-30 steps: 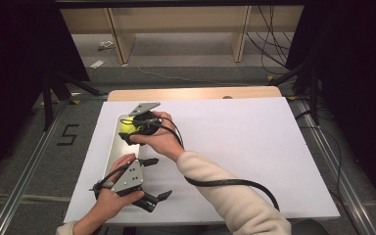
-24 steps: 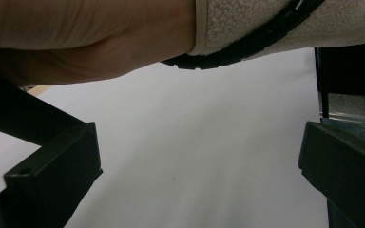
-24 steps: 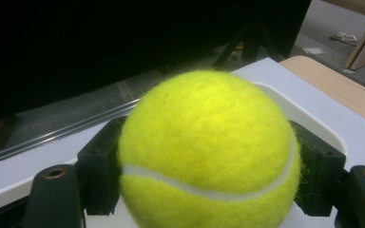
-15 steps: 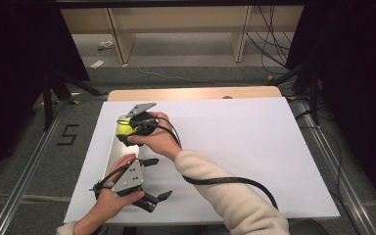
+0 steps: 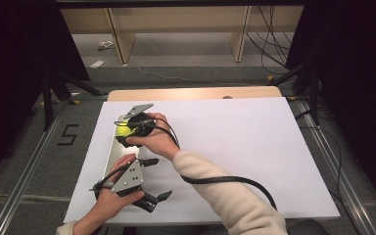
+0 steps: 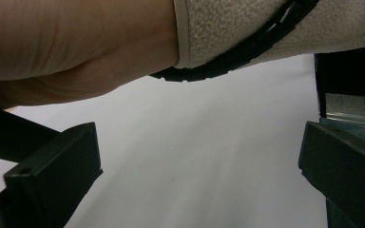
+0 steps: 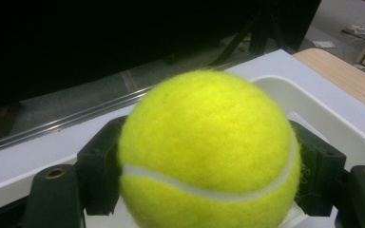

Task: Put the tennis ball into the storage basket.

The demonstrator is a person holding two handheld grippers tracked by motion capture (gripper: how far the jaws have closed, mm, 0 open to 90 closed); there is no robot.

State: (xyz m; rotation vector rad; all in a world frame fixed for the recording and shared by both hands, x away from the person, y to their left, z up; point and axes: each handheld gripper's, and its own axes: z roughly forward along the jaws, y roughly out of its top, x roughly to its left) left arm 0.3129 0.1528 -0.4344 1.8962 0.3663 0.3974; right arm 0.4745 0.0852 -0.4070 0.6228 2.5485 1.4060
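A yellow tennis ball [image 7: 209,152] sits squeezed between the two black pads [image 7: 100,175] of my right gripper [image 7: 209,194], which is shut on it. In the high view the ball [image 5: 123,131] and right gripper [image 5: 127,133] hang over the far end of a long white tray [image 5: 108,164] at the table's left side. The tray's rim [image 7: 313,99] curves just behind the ball. My left gripper [image 5: 156,180] rests near the front edge, pointing right. Its jaws stand wide apart and open over bare white table [image 6: 190,180], with nothing between them.
A white sheet [image 5: 235,147] covers the table, with a wooden strip [image 5: 196,93] along the far edge. The right forearm, its sleeve [image 6: 247,28] and the black cable [image 5: 225,180] cross just above the left gripper. Dark stands and floor rails flank the table.
The right gripper with the ball has edged slightly toward the near side. The left gripper has stayed put.
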